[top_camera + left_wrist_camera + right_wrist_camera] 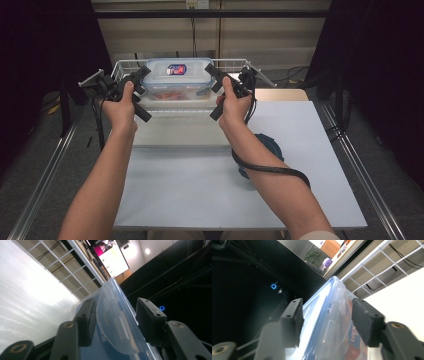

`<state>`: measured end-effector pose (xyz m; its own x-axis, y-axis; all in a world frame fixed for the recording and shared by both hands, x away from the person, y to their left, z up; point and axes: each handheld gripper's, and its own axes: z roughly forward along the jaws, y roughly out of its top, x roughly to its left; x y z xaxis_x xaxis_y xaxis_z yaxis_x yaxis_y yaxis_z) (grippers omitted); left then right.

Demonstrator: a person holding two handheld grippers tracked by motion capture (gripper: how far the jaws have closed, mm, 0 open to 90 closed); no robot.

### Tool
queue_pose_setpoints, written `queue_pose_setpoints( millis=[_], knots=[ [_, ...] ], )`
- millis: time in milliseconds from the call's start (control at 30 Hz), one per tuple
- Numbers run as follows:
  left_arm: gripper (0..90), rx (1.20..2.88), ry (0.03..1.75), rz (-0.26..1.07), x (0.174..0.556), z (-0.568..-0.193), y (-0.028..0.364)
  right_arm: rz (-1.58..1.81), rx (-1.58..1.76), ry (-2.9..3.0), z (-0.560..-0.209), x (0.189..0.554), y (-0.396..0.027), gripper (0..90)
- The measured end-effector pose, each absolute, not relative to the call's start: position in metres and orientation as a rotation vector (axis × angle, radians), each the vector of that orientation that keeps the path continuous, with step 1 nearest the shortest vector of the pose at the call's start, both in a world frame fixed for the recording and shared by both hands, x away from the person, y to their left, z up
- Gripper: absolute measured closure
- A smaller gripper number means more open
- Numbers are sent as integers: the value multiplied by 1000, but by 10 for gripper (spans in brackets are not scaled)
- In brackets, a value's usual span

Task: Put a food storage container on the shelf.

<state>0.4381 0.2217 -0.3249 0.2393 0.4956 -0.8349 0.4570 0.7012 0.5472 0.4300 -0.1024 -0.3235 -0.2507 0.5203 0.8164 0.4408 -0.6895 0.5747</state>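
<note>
The label (176, 69) on the container's lid (176, 66) is too small to read. The red contents (167, 94) show through the clear wall only as a blur. The right forearm (265, 165) covers much of the dark blue round thing (270, 145) near the tabletop's right edge. In the left gripper view the picture's bottom edge cuts off the lid's side flap (117, 327), whose raised lettering is too blurred to read. In the right gripper view the printed sticker (353, 338) is cut off at the bottom.
</note>
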Motion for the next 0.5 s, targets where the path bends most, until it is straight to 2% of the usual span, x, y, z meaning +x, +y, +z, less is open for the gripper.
queue_pose_setpoints(
  millis=[200,500],
  knots=[
    [361,884,1357,46,428,-323,220,2138,1823,1228,-317,418,-104,380],
    [264,888,1322,64,405,-322,218,2149,1798,1239,-322,398,-112,287]
  ],
)
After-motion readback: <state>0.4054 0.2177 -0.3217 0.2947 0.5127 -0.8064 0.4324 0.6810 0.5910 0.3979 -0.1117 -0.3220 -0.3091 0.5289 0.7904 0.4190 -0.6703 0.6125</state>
